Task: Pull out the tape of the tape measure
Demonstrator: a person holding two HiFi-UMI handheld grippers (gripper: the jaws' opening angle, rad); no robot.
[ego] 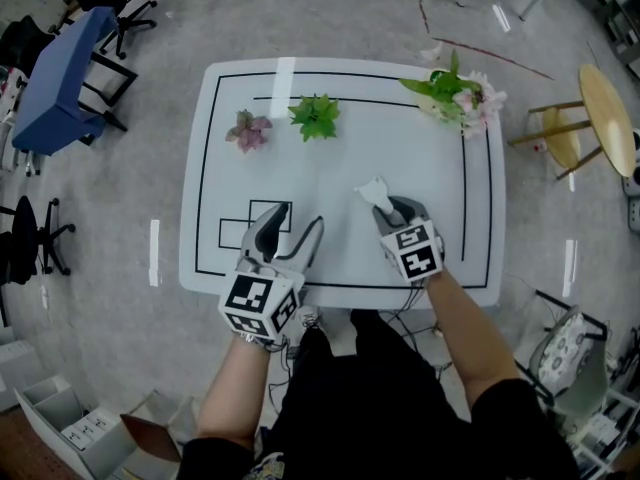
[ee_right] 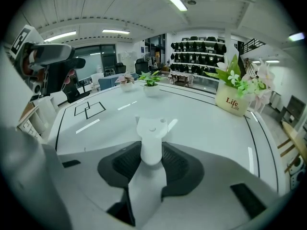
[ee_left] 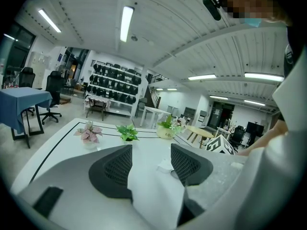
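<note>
At the table's (ego: 340, 173) front edge, the right gripper (ego: 392, 211) pinches a white tape measure (ego: 374, 192). The left gripper (ego: 297, 230) beside it is spread and empty.

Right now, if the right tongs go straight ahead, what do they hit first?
Likely the small green plant, almost dead ahead across bare table. The right tongs are shut on the white tape measure, so its tip would touch first.

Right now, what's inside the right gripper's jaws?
The right gripper squeezes a white tape measure, and its top end sticks out over the table. The part down between the dark pads is covered, and no pulled-out tape shows.
</note>
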